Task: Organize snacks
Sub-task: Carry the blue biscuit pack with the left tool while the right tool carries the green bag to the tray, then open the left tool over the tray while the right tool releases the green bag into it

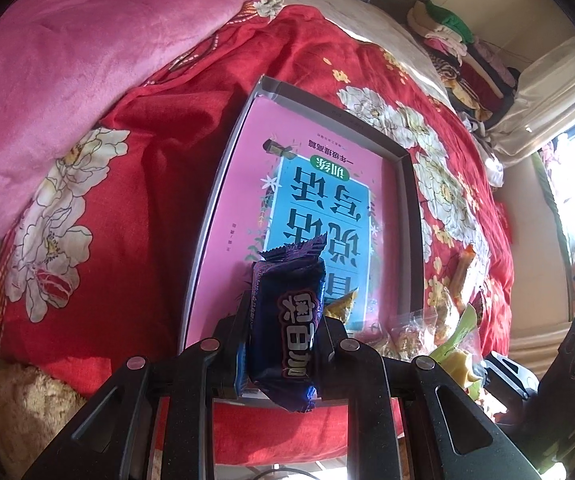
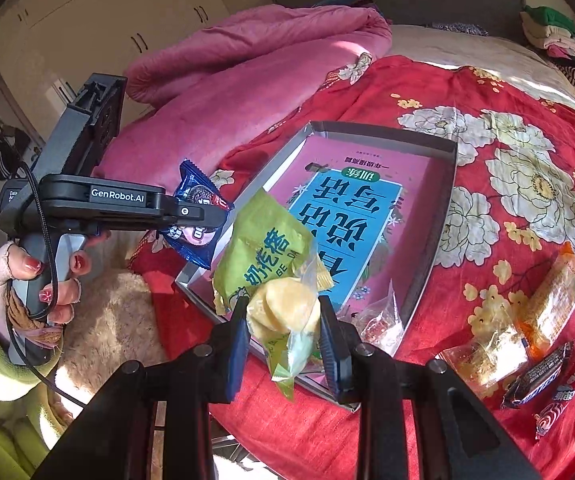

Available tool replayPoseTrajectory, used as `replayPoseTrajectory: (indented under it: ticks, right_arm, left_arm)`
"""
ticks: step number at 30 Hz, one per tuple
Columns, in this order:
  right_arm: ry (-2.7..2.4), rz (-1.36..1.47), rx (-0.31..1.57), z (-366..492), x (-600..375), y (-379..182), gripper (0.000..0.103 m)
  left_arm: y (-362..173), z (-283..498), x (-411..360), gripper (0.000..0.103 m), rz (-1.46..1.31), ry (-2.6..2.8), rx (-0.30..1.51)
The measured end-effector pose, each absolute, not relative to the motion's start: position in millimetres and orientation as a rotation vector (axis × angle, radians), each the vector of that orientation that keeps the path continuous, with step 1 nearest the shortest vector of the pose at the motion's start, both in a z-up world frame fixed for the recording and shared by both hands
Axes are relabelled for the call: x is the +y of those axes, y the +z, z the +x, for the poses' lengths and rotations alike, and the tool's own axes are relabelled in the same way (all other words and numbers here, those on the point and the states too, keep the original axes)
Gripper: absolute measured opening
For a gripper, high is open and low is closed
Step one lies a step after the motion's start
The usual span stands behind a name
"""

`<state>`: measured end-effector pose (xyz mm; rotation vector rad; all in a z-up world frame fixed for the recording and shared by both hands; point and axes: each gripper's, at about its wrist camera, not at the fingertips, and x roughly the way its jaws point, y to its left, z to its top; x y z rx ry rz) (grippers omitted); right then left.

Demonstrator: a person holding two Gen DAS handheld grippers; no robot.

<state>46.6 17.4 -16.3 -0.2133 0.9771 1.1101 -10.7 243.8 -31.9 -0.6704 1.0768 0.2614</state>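
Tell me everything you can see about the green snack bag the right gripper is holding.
The yellow-green plastic snack bag is pinched near its lower end by the right gripper, whose blue-padded fingers press it from both sides. Its top half is opaque green with dark blue Chinese characters; the lower half is clear film showing round pale-yellow pieces inside. It is sealed, crinkled, and tilted up and to the left, held above the near edge of the grey shallow cardboard box on the bed. Only the gripper visibly touches it.
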Motion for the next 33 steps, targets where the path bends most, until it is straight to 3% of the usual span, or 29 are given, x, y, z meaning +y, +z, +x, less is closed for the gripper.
replayPoseTrajectory:
  ticks: [33]
  right_arm:
    - [1.117,-0.334,1.061,41.9,47.4,-52.1,0.033]
  left_arm:
    - [-63.7,4.3,228.3,0.024,-0.489,0.326,1.153]
